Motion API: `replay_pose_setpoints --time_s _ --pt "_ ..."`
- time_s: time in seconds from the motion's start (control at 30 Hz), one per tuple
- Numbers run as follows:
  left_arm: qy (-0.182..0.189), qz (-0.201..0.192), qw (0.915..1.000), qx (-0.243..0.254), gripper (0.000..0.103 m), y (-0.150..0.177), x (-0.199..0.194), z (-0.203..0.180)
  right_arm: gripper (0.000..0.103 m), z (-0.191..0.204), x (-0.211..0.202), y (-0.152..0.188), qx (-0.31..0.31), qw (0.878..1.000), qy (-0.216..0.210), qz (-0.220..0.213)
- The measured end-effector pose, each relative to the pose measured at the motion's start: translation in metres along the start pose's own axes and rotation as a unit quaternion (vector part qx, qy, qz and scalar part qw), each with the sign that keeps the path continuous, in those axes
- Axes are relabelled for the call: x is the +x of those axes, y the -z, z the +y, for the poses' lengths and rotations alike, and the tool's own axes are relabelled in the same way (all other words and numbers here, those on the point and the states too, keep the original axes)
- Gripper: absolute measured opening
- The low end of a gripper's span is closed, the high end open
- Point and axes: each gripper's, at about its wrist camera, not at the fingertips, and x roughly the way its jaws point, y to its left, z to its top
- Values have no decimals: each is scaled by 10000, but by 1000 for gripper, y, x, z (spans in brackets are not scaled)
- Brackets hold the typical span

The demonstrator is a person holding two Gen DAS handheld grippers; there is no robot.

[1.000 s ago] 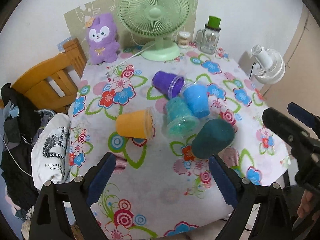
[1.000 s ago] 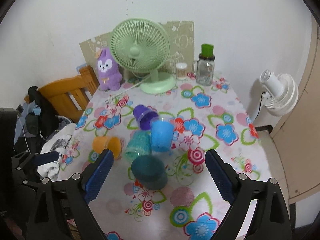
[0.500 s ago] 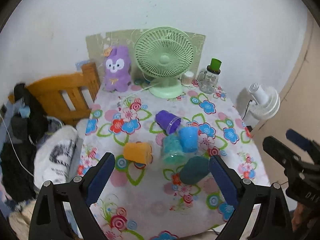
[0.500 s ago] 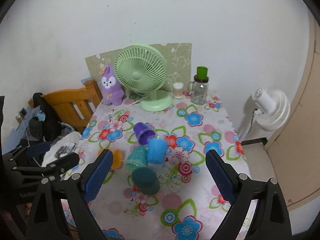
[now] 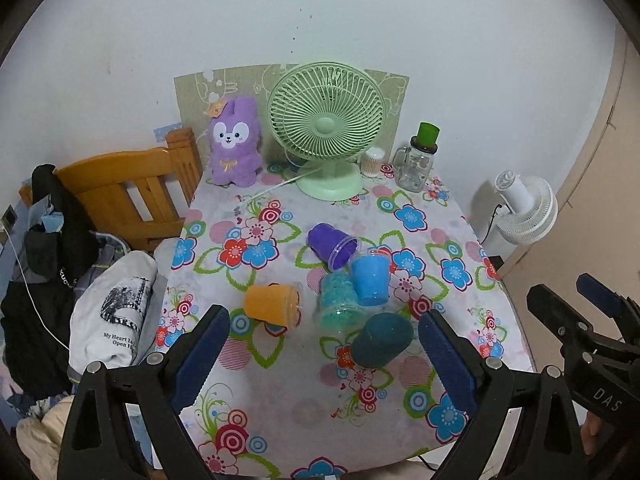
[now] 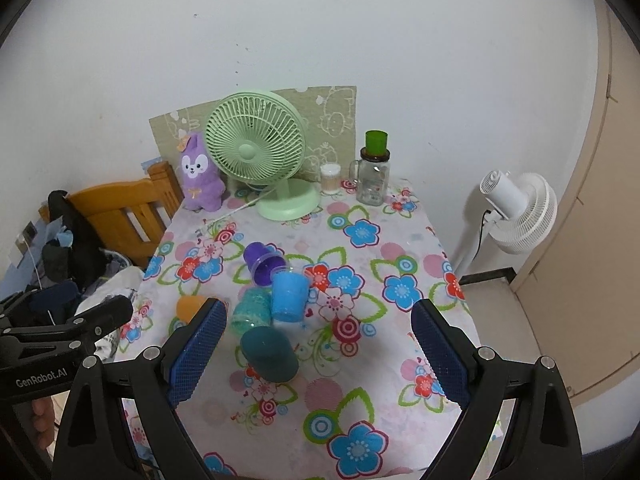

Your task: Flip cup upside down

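Several plastic cups lie on the flowered tablecloth [image 5: 280, 396]. An orange cup [image 5: 270, 305], a purple cup [image 5: 330, 243], a glittery teal cup [image 5: 338, 300] and a dark teal cup [image 5: 380, 340] lie on their sides. A light blue cup [image 5: 370, 280] stands upright among them. In the right wrist view the same cluster shows: purple [image 6: 262, 262], light blue [image 6: 289, 294], dark teal [image 6: 270, 354]. My left gripper [image 5: 324, 360] is open and empty, high above the table's near edge. My right gripper [image 6: 318, 354] is open and empty, also held high.
A green desk fan [image 5: 326, 128], a purple plush toy [image 5: 234, 142], a glass jar with a green lid [image 5: 416, 164] and a small white container [image 5: 372, 162] stand at the back. A wooden chair [image 5: 132, 196] with clothes is at the left, a white floor fan [image 5: 524, 212] at the right.
Both grippers have pulled back and up from the table, so the cups look smaller and farther. Both stay open. The cups have not moved.
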Motion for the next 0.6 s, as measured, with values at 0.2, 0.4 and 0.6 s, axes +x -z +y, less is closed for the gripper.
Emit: replay_pose_setpoints --time_s 0.2,0.4,0.6 --pt "-45 37 10000 -68 97 0 -1 -1 95 -1 0 1 56 10000 -35 57" --pt "-56 28 9999 -103 97 0 -2 -1 95 0 0 2 24 9999 -52 83" --pt "-16 -1 9999 -107 97 1 -3 -2 95 3 2 4 -36 9999 -59 130"
